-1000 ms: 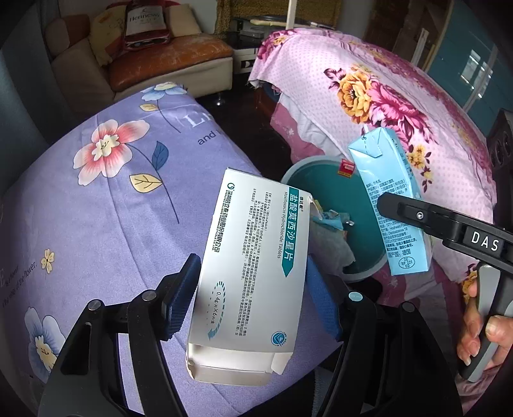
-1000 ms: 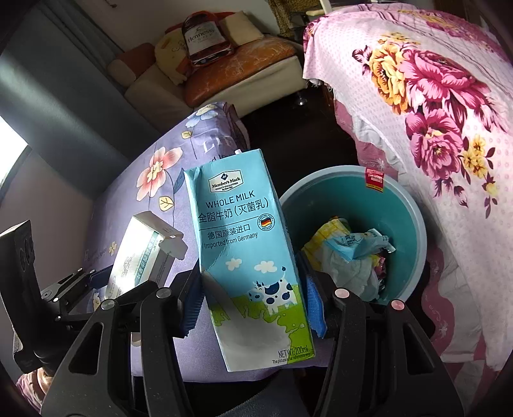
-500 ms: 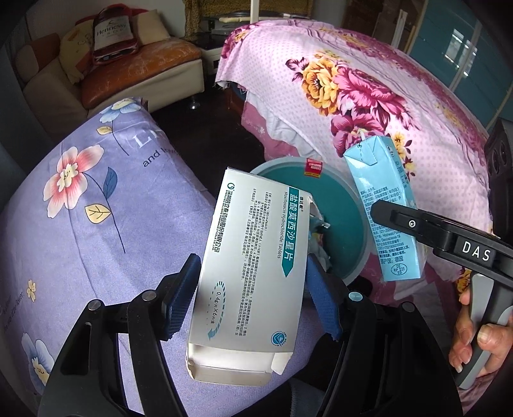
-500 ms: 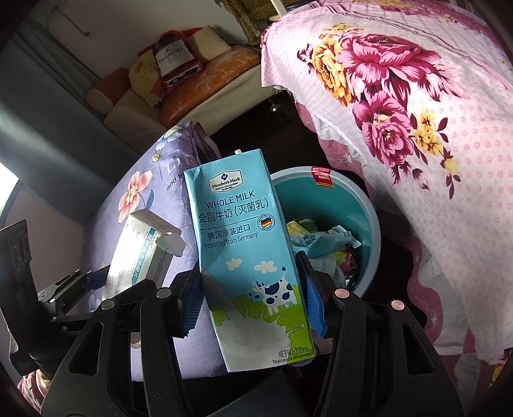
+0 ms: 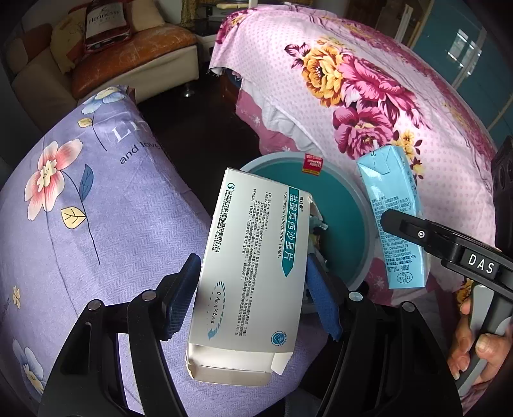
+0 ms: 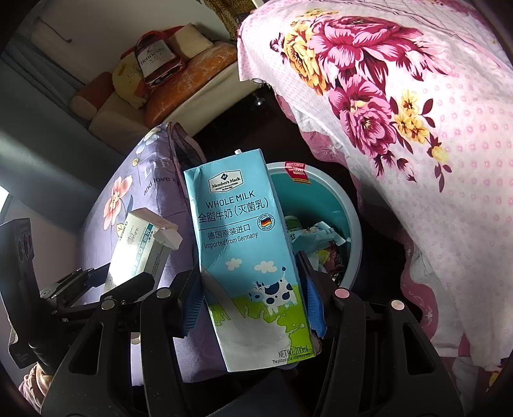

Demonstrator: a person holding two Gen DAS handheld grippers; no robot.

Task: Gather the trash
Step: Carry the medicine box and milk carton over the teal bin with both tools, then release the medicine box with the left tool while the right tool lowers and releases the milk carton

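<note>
Two cloth-covered surfaces frame a dark strip of floor: a lilac sheet (image 5: 96, 224) printed with flowers on one side and a pink floral quilt (image 5: 368, 106) on the other. Behind them stands a low sofa (image 5: 134, 64) with an orange seat, where a bottle-shaped red cushion (image 5: 105, 22) leans against the backrest.

Between the two covers sits a round teal bin (image 5: 349, 224) with a pale rim and a small red label (image 5: 311, 164) at its far edge. In the right wrist view, crumpled wrappers and paper (image 6: 317, 240) lie inside it.

The left gripper (image 5: 253, 292) has its blue-padded fingers (image 5: 181, 298) closed on the sides of a white medicine box (image 5: 256, 266) printed in teal and black. The box stands tilted, its open lower flap toward the camera, and its upper end overlaps the near rim of the bin in the picture.

The right gripper (image 6: 253, 298) clamps a light blue milk carton (image 6: 250, 256) upright between its fingers (image 6: 192, 304); the carton shows a cow and the words "WHOLE MILK". Seen from the left wrist, that carton hangs just beside the bin's right rim, in front of the pink quilt, and a hand (image 5: 474, 346) grips the handle of the right gripper below it. Both items are in the air, near the bin, neither inside it.
</note>
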